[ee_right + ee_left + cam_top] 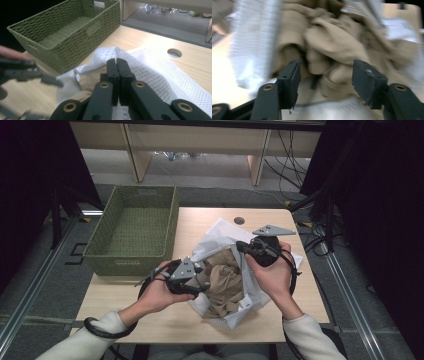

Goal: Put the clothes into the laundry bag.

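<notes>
A white mesh bag (220, 232) lies open on the middle of the table, with a crumpled tan garment (222, 280) inside it. My left gripper (201, 279) is at the bag's near left side. In the left gripper view it (327, 65) is open, its jaws spread just in front of the tan garment (332, 42), with blurred mesh (254, 42) to the left. My right gripper (241, 246) is at the bag's upper rim. In the right gripper view its jaws (116, 61) are pressed together where the mesh bag (155, 72) rises to a peak, pinching its edge.
A green woven basket (135, 227) stands empty at the table's back left corner, close to the bag (62, 32). A round cable hole (239, 220) lies behind the bag. Bare wooden table (150, 315) shows at the front left. Dark frames flank both sides.
</notes>
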`<state>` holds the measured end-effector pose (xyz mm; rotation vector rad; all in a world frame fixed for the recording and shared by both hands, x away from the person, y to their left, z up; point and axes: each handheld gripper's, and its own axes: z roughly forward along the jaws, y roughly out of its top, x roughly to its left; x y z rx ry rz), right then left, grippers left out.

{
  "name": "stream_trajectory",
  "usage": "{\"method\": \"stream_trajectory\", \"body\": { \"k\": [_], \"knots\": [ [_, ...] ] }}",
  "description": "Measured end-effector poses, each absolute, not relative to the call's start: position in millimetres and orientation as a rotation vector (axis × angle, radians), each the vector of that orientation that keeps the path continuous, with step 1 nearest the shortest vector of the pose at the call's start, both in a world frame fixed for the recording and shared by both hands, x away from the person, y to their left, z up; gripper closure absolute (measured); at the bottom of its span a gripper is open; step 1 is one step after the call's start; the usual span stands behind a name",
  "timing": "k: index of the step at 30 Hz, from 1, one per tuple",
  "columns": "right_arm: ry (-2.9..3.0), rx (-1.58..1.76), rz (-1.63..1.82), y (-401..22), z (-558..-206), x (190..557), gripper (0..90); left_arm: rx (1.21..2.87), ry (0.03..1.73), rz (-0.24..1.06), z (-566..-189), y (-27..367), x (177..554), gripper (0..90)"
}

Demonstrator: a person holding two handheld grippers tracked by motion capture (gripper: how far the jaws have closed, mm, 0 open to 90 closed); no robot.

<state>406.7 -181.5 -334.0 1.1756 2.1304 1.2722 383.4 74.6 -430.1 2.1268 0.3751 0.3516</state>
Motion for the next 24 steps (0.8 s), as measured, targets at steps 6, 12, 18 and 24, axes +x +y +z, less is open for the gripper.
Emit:
{"method": "stream_trajectory", "body": {
  "k": [6, 12, 18, 24],
  "knots": [
    [2.131, 1.182, 1.282, -179, -335, 406, 90.0, 2.224, 0.271, 0.316, -452, 49, 372, 24.7],
    [2.148, 1.172, 1.267, -179, -336, 406, 90.0, 2.336, 0.201, 0.358, -471, 25, 374, 25.5],
    [2.157, 1.189, 1.263, -177, -335, 405, 90.0, 2.385, 0.196, 0.456, -479, 14, 379, 50.3],
    [2.166, 1.171, 1.261, -175, -336, 404, 90.0, 2.371, 0.226, 0.448, -479, 8, 377, 79.4]
  ]
}}
